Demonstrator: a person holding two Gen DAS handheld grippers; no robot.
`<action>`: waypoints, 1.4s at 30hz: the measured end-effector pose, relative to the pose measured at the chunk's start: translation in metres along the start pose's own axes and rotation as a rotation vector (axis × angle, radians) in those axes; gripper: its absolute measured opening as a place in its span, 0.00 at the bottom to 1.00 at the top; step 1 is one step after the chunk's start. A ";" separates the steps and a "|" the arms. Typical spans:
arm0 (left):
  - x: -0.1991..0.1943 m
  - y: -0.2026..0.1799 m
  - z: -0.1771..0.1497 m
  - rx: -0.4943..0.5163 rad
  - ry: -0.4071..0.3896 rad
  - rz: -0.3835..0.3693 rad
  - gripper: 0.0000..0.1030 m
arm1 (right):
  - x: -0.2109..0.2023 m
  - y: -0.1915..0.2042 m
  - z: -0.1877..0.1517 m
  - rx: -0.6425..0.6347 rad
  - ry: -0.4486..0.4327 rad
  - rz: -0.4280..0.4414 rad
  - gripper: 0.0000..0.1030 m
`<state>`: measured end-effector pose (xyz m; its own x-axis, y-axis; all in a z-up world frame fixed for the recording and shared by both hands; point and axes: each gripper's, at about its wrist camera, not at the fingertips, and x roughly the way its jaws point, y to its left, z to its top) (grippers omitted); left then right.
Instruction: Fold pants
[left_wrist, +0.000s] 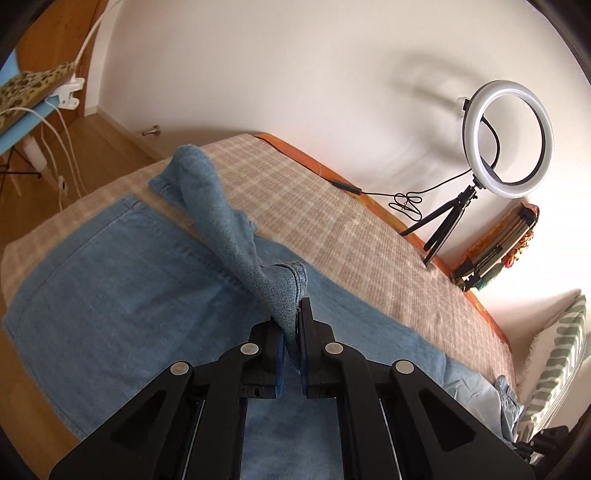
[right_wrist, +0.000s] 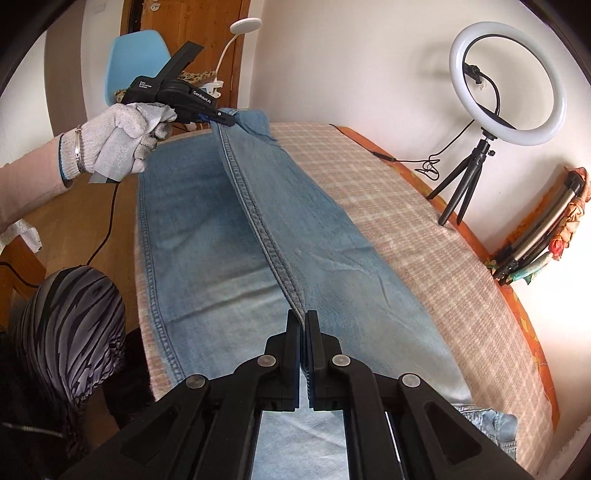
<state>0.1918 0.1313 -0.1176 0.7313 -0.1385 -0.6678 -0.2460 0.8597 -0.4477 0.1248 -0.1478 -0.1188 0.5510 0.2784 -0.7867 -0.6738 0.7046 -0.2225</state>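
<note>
Jeans (right_wrist: 236, 229) lie lengthwise on the checked blanket (right_wrist: 424, 236) covering the table, one leg flat, the other lifted along its seam so it can go over the flat one, I'd guess; that's a lengthwise fold, leg onto leg. Both ends of the raised leg are pinched, which keeps the seam (right_wrist: 258, 206) taut btwn the two tools, no sagging in the middle.

Left gripper (left_wrist: 293, 321): jaws closed right down on a bunch of denim near the hem end, cloth wedged btwn the pads. In the other view you see it at the far end, held by a gloved hand (right_wrist: 122, 144).

Right gripper (right_wrist: 303, 332): jaws squeezed together too, seam edge caught btwn them, nearer the waist end prob.

Ring light (right_wrist: 506, 81) on its little tripod stands at the far edge of the table by the wall, well apart from the jeans. Fold only half done: the lifted leg isn't laid down yet.
</note>
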 end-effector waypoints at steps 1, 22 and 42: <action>-0.006 0.007 -0.010 -0.010 0.002 0.001 0.05 | -0.002 0.007 -0.005 0.002 0.009 0.012 0.00; -0.008 0.025 -0.013 0.155 0.024 0.189 0.62 | 0.042 0.047 -0.050 0.022 0.189 0.047 0.00; 0.047 0.072 -0.004 0.033 0.086 0.153 0.05 | 0.046 0.039 -0.046 0.109 0.180 0.005 0.00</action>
<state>0.2057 0.1851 -0.1834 0.6296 -0.0445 -0.7756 -0.3283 0.8896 -0.3176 0.1013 -0.1372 -0.1902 0.4446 0.1676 -0.8799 -0.6137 0.7725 -0.1630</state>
